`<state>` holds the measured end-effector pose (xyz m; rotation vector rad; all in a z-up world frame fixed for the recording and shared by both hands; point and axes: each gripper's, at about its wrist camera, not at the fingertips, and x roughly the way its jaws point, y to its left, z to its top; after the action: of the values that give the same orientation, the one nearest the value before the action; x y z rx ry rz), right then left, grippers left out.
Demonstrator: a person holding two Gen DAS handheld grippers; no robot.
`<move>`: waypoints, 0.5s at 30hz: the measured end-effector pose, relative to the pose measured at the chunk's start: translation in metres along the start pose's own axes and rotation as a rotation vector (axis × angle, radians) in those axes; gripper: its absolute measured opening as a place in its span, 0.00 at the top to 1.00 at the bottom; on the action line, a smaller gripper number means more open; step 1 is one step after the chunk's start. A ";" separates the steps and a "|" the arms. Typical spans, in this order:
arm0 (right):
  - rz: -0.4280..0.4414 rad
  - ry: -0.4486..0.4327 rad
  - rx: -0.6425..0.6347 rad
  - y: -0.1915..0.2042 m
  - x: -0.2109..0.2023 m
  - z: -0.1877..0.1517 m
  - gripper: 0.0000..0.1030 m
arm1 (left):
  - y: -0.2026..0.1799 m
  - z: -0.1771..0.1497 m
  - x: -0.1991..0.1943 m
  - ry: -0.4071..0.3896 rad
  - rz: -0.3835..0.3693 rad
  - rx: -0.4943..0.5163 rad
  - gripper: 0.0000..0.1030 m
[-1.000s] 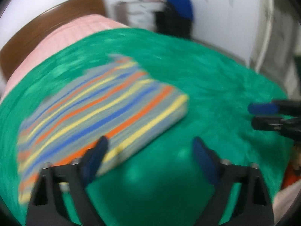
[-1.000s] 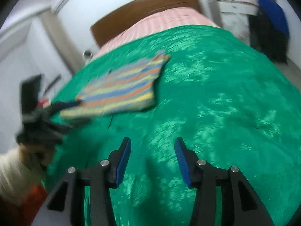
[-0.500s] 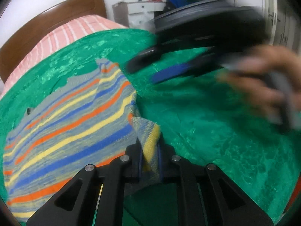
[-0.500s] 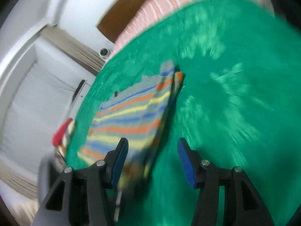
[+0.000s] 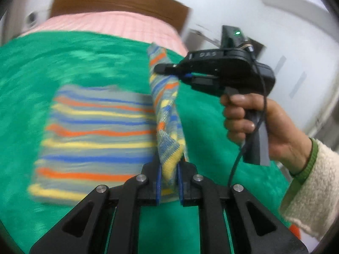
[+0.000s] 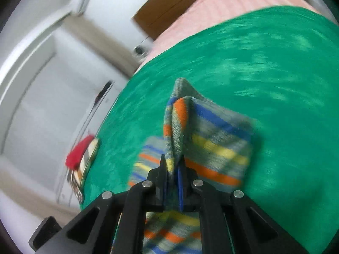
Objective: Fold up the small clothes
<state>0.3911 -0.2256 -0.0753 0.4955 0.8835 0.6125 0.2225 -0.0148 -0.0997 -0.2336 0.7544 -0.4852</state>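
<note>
One green blanket (image 5: pixel 89 59) over a pink-sheeted bed (image 5: pixel 118 24), wooden headboard (image 5: pixel 118 1) behind.

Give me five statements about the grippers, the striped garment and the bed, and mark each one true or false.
1. The left gripper is shut on the striped garment. True.
2. The right gripper is open and holds nothing. False: it is also shut on the garment's edge.
3. The garment lies on a green blanket. True.
4. The garment is plain grey. False: it has orange, yellow and blue stripes.
5. The whole garment lies flat. False: the gripped edge is lifted off the blanket.
</note>
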 end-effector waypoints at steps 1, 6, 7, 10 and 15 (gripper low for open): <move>0.002 0.022 -0.027 0.019 0.020 0.001 0.92 | 0.019 -0.002 -0.007 -0.004 0.031 -0.034 0.90; -0.034 0.140 -0.113 0.080 0.131 -0.008 0.85 | 0.084 -0.015 -0.018 0.057 0.191 -0.159 0.77; -0.020 0.155 -0.098 0.085 0.148 -0.012 0.80 | 0.095 -0.019 -0.021 0.077 0.249 -0.177 0.61; 0.073 0.119 -0.002 0.086 0.157 -0.018 0.65 | 0.110 -0.028 -0.043 0.046 0.280 -0.219 0.30; 0.027 0.051 -0.077 0.094 0.092 -0.032 0.65 | 0.109 -0.018 -0.055 -0.014 0.222 -0.198 0.22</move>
<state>0.3829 -0.0905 -0.0845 0.4247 0.8996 0.6835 0.2122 0.1063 -0.1203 -0.3331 0.8047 -0.1987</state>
